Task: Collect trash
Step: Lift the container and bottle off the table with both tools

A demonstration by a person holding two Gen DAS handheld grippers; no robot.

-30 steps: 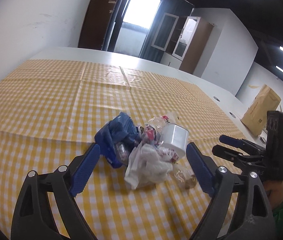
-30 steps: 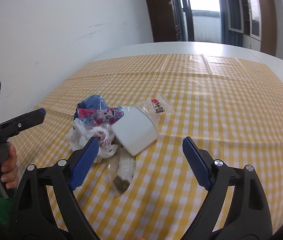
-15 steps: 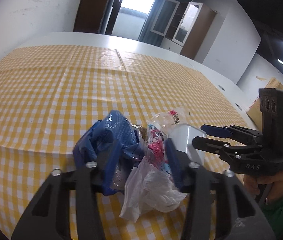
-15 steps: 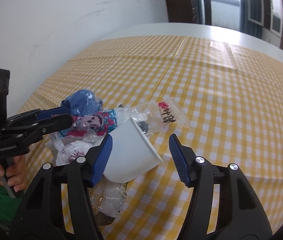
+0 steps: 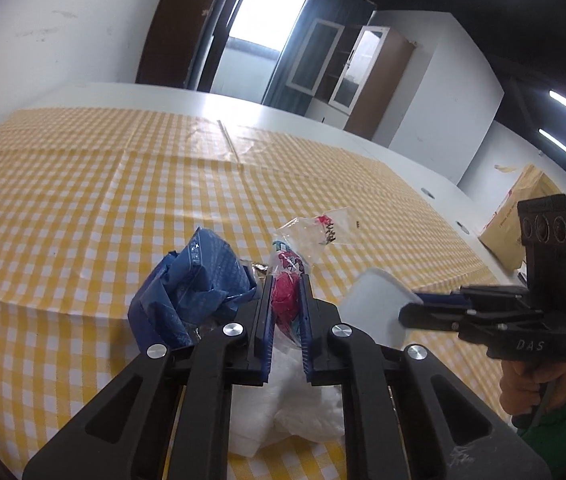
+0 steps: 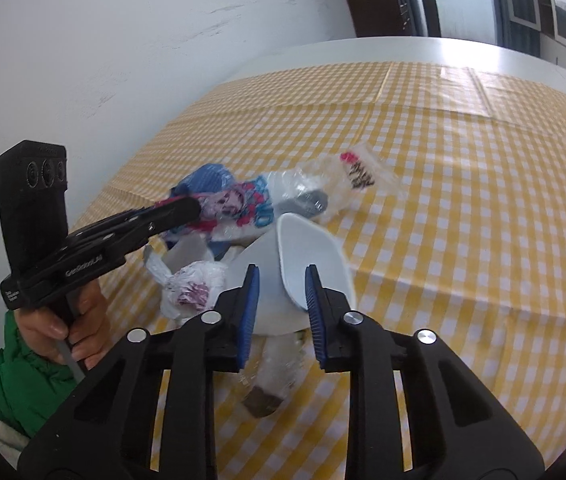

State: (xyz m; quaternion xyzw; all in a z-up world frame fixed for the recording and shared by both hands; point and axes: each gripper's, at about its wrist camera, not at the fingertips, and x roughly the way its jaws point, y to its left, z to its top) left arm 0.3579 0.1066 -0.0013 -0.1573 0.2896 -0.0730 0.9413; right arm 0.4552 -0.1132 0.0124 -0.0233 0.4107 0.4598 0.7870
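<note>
A heap of trash lies on the yellow checked tablecloth (image 5: 83, 208). My left gripper (image 5: 286, 285) is closing, its blue pads pressing a pink printed wrapper (image 5: 285, 300). A crumpled blue bag (image 5: 193, 280) sits left of it and a white plastic bag (image 5: 283, 404) lies below. My right gripper (image 6: 281, 292) is closing too, squeezing a white paper cup (image 6: 311, 256) into an oval. In the right wrist view, the left gripper (image 6: 189, 208) comes in from the left onto the printed wrapper (image 6: 239, 204). A clear bag with red print (image 6: 357, 176) lies behind the heap.
A clear wrapper with something brown in it (image 6: 267, 394) lies under the cup near the table's front edge. A white wall (image 6: 123, 60) runs along the table's left side. A brown paper package (image 5: 523, 204) stands beyond the table's right end. Green sleeves (image 6: 15, 380) show behind both grippers.
Both grippers moved forward and down into the heap and closed from wide open. The left now pinches the printed wrapper and the right squeezes the white cup.
</note>
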